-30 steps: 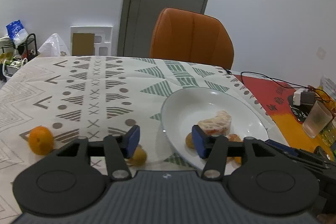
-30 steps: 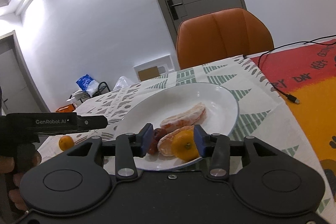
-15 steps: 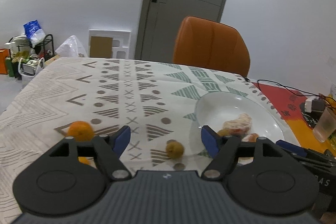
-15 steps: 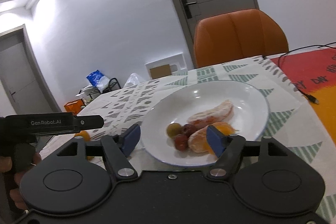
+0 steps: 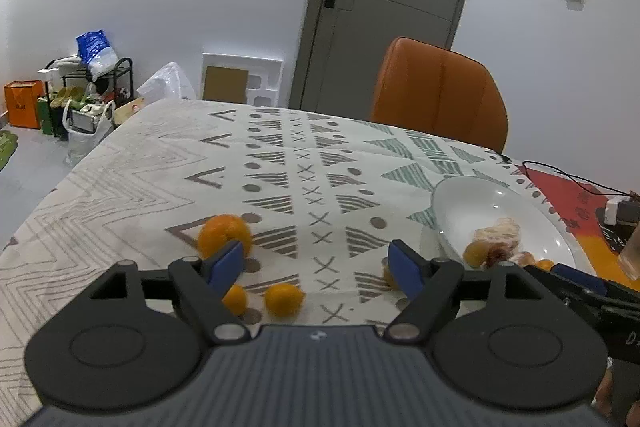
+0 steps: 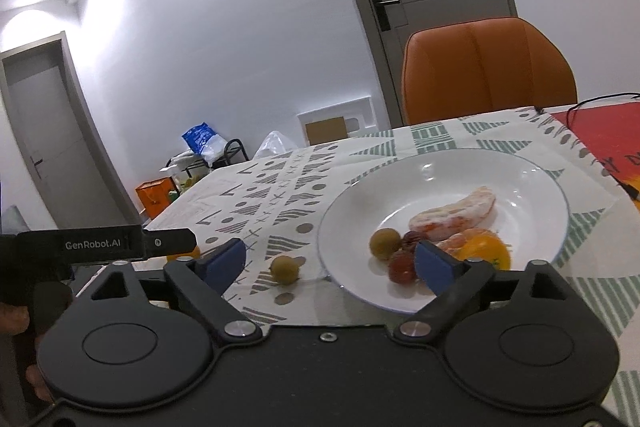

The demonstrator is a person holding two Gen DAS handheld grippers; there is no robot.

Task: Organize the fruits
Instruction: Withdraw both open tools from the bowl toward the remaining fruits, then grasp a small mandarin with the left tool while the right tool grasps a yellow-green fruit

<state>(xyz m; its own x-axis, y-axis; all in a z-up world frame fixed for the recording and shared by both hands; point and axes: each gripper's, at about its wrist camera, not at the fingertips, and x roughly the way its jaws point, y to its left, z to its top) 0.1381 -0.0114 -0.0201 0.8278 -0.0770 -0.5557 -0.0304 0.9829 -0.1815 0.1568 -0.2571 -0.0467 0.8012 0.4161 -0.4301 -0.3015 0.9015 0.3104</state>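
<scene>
- The table under its patterned cloth is the broadest thing here – its far edge meets an orange chair, its left edge drops to open floor, and the middle of the cloth lies bare.
- The white plate sits near the table's right side, beside a red mat; in it lie a peeled citrus piece, a small orange, 2 dark red fruits and a greenish one.
- The left gripper hovers low with jaws opening, nothing between them.
- The right gripper hovers at the plate's near rim, jaws opening and gripping nothing.
- A large orange rests on the cloth behind the left finger; 2 smaller oranges lie nearer.
- 1 small green fruit lies on the cloth – just left of the plate's rim.
</scene>
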